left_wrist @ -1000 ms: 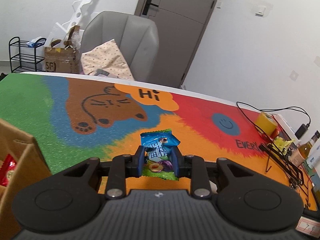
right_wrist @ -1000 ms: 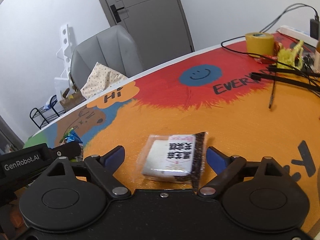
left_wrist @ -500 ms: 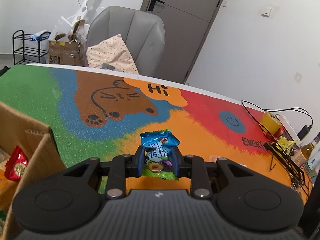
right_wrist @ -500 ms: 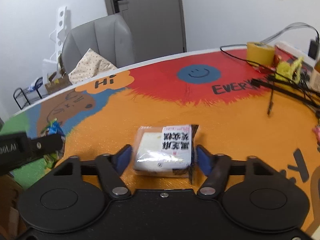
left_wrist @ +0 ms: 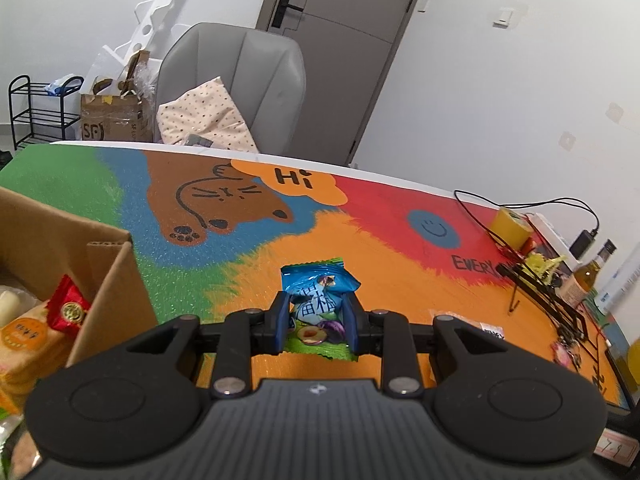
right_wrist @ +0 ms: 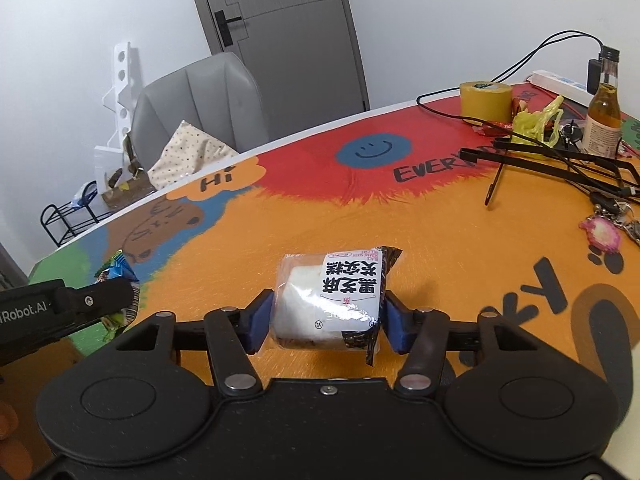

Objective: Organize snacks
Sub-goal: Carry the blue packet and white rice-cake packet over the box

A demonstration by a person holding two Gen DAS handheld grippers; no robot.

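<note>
My left gripper (left_wrist: pixel 318 320) is shut on a blue and green snack packet (left_wrist: pixel 318 294) and holds it above the colourful table. It also shows at the left of the right wrist view (right_wrist: pixel 116 276). A cardboard box (left_wrist: pixel 112 280) with a red packet (left_wrist: pixel 69 312) and other snacks stands at the left. My right gripper (right_wrist: pixel 326 312) is shut on a white cake in a clear wrapper with black print (right_wrist: pixel 334 300), which rests on the orange part of the table (right_wrist: pixel 440 248).
A yellow tape roll (right_wrist: pixel 485 100), a glass bottle (right_wrist: pixel 602 114), black cables and a black stand (right_wrist: pixel 560 160) and a pink keyring (right_wrist: pixel 602 232) lie at the table's right. A grey chair with a dotted cushion (left_wrist: pixel 236 80) stands behind the table.
My right gripper has closed its fingers onto the white cake packet. My left gripper has moved towards the cardboard box with the blue packet; more of the box shows.
</note>
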